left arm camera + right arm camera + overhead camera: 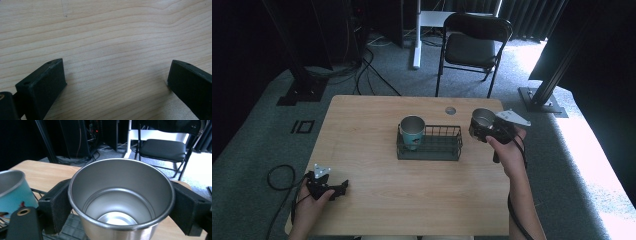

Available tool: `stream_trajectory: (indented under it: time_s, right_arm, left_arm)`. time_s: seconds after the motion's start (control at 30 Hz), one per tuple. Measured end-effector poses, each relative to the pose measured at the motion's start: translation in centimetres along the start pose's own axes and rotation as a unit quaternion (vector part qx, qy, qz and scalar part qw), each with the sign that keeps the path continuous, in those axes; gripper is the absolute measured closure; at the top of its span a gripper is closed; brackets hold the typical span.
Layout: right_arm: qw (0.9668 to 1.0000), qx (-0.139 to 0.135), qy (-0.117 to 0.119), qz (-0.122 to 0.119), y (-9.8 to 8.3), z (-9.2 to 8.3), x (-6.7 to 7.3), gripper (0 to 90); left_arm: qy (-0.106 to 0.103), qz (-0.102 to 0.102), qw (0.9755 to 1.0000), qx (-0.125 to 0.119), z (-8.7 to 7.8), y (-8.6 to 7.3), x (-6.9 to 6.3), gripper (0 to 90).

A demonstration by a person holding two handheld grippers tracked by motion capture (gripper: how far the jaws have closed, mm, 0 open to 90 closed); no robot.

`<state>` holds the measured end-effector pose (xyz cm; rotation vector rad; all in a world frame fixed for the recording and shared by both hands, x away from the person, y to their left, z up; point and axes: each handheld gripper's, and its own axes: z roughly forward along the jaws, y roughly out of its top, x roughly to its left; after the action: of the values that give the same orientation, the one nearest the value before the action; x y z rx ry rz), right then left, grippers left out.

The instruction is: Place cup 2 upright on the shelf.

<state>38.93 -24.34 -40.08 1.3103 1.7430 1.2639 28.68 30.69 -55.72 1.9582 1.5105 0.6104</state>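
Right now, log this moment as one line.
right gripper: shut on steel cup, beside black wire basket | teal cup: in basket | left gripper: open over wooden table

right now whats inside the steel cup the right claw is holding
Nothing: the steel cup gripped by the right claw is empty, its bare shiny bottom visible in the right gripper view. The near inner wall is hidden below the rim.

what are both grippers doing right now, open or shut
Left gripper: open, empty, jaws wide apart over the table.
Right gripper: shut on a steel cup, held beside the basket.
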Motion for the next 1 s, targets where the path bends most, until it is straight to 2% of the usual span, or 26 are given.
stream_trajectory:
  time_s: [0.23,0.4,0.77,1.0]
  right_arm:
    - [0.9998,0.0,0.014,-0.015,0.8,0.6,1.5,13.8]
    - [0.9994,0.003,0.031,-0.016,0.9,1.3,2.6,13.8]
    - [0.9973,0.015,0.069,-0.022,-0.3,3.6,5.7,13.8]
    - [0.9961,0.021,0.083,-0.022,-1.1,4.7,6.9,13.8]
  left_arm:
    - [0.0,0.0,1.0,0.0,0.0,0.0,0.0,2.3]
    - [0.0,0.0,1.0,0.0,0.0,0.0,0.0,2.3]
    - [0.0,0.0,1.0,0.0,0.0,0.0,0.0,2.3]
    - [0.0,0.0,1.0,0.0,0.0,0.0,0.0,2.3]
